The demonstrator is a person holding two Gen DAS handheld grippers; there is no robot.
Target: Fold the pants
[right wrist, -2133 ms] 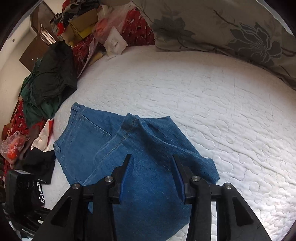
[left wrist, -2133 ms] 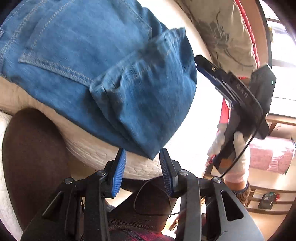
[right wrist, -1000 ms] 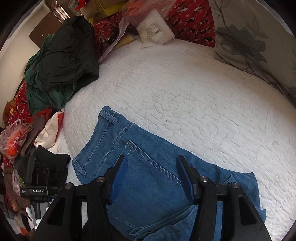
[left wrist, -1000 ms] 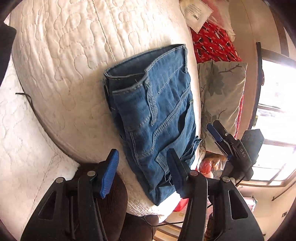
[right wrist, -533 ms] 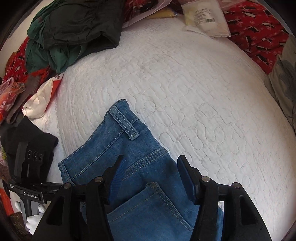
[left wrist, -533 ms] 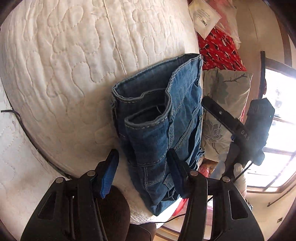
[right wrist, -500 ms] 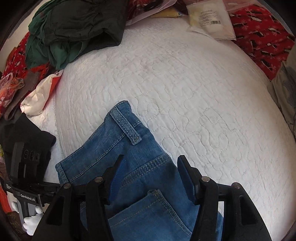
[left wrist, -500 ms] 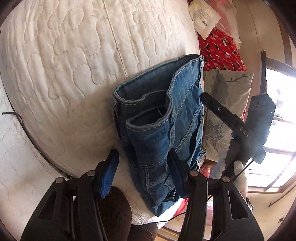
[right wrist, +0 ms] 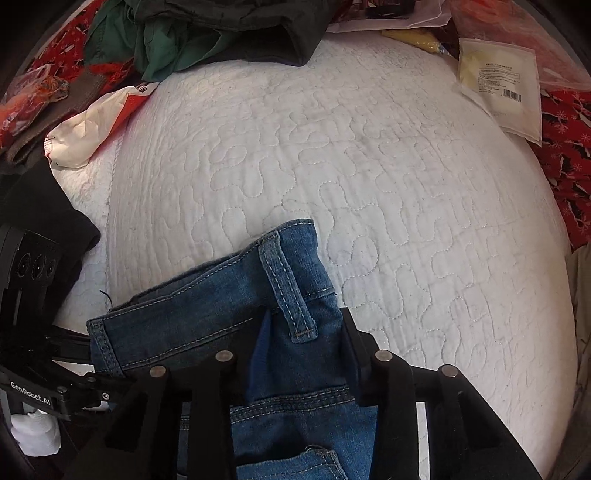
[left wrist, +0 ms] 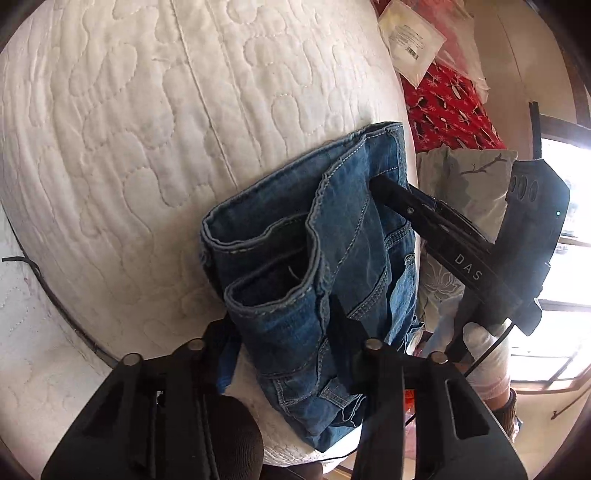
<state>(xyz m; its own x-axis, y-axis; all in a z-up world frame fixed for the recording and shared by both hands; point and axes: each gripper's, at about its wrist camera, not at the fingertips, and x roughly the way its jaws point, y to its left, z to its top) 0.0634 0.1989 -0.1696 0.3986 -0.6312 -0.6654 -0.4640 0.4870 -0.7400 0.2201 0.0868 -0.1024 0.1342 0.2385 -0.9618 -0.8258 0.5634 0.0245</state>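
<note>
With the folded jeans (left wrist: pixel 317 266) lying at the edge of the white quilted bed (left wrist: pixel 147 129), the left gripper (left wrist: pixel 286 343) and right gripper (right wrist: pixel 306 354) have just closed their jaws on the stacked denim, so a shallow bite catching only some layers could, I judge, let the rest sag open once lifted.

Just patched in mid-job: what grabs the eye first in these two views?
The folded blue jeans at the near edge of the white quilted bed, with both grippers' jaws having just closed on the denim: the left gripper at the cuffs, the right gripper at the waistband. Behind, a clothes pile crowds the bed's far edge.
</note>
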